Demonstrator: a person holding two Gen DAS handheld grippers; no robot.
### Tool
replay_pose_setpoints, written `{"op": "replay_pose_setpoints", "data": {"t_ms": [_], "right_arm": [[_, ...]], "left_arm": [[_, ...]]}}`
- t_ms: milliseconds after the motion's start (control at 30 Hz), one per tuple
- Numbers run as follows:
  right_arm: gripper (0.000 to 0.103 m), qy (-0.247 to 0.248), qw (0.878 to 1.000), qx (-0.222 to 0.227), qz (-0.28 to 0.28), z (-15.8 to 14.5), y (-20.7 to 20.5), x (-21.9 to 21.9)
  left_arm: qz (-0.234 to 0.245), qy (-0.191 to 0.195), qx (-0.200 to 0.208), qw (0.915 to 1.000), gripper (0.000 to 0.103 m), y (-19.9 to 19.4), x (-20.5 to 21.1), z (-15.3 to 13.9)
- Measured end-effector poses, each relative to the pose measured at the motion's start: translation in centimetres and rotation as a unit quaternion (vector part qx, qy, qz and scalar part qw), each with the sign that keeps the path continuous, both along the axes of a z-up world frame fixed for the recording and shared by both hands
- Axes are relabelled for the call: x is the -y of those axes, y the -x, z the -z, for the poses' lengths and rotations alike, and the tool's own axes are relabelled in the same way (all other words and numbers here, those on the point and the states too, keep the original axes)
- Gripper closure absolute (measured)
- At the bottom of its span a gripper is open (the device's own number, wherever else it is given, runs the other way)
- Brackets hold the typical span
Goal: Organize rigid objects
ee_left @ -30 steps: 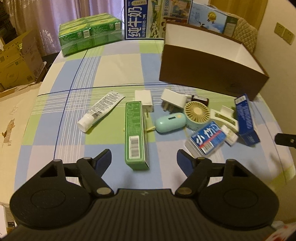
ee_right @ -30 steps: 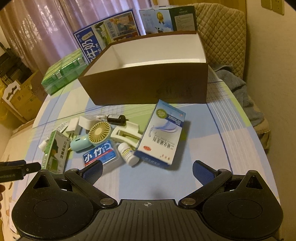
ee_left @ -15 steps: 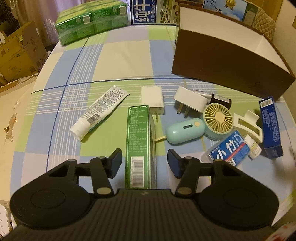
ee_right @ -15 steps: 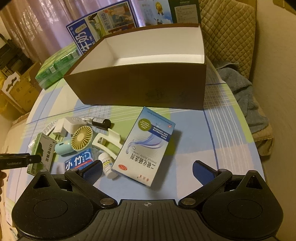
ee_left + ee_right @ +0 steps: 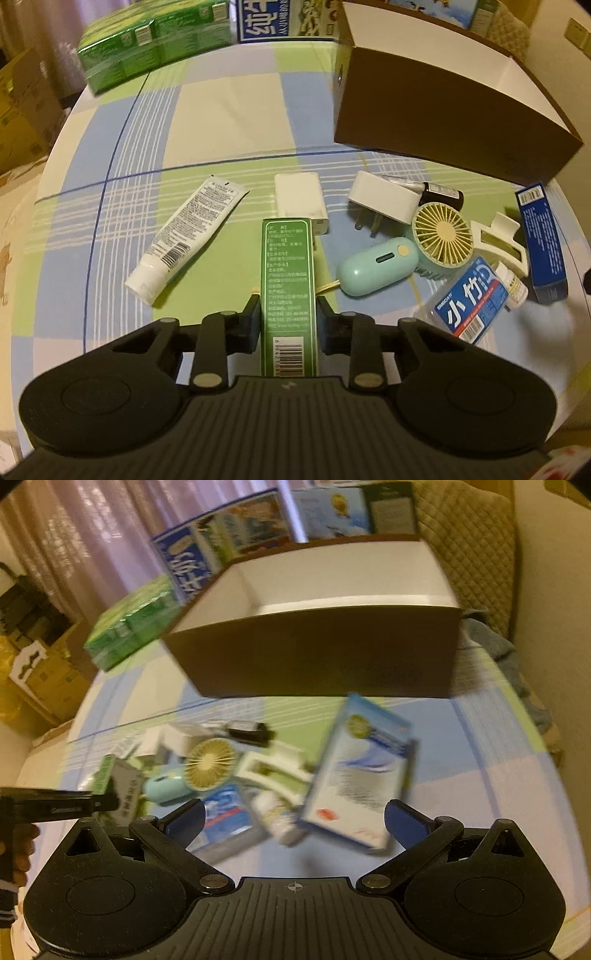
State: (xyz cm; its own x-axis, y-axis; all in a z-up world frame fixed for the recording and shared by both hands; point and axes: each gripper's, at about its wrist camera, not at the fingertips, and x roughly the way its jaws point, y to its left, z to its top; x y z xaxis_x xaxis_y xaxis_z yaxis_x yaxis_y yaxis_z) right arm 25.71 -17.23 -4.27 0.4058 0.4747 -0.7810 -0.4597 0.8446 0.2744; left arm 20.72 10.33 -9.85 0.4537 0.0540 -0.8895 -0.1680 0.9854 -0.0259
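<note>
My left gripper [image 5: 288,325] is shut on a long green box [image 5: 288,280] that lies on the checked tablecloth, its fingers pressing both long sides. My right gripper [image 5: 295,816] is open and empty, its fingertips either side of a blue and white box [image 5: 358,771] and a small white bottle [image 5: 277,814]. A brown open box with a white inside [image 5: 443,92] [image 5: 321,646] stands behind the pile. The pile holds a mint fan [image 5: 441,236], a white clip [image 5: 498,243], two white chargers [image 5: 299,195], a white tube [image 5: 184,232] and a blue packet [image 5: 469,302].
Green carton packs [image 5: 147,37] and blue milk cartons [image 5: 266,22] stand at the back of the table. Cardboard boxes [image 5: 44,675] lie off the left edge. A quilted chair back [image 5: 469,542] and a wall are at the right.
My left gripper moved forward over the green box and shut on it. My right gripper moved forward toward the blue and white box, staying open; its view is blurred by motion.
</note>
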Motion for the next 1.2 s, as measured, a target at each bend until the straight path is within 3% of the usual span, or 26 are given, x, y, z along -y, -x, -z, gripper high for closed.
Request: {"op": "replay_pose_setpoints", "data": {"t_ms": [267,600,700,967,1200], "right_arm": [[0.002,-0.013,0.998,0.024,-0.064,0.6,2.2,-5.2],[0.002,0.051,0.985,0.039,-0.159,5.1,1.5,-10.1],[0.010,0.066,0.981,0.036,-0.181,6.1,1.1,-10.7],[0.020,0.099,0.972,0.043,-0.208,7.4,1.0,-11.7],[0.021,0.101,0.973,0.045,-0.204,7.2,1.5,-11.3]], "left_arm": [[0.015,-0.002,0.005,0.9999,0.077,0.7,-1.9,-1.2],[0.003,0.006,-0.002,1.0000,0.077,1.6,-3.9,-1.1],[-0.005,0.008,-0.008,0.9999,0.077,1.8,-4.3,-0.8],[-0.017,0.016,-0.013,0.9997,0.077,2.0,-4.5,-0.3],[-0.014,0.018,-0.012,0.9997,0.077,1.8,-3.7,-0.2]]}}
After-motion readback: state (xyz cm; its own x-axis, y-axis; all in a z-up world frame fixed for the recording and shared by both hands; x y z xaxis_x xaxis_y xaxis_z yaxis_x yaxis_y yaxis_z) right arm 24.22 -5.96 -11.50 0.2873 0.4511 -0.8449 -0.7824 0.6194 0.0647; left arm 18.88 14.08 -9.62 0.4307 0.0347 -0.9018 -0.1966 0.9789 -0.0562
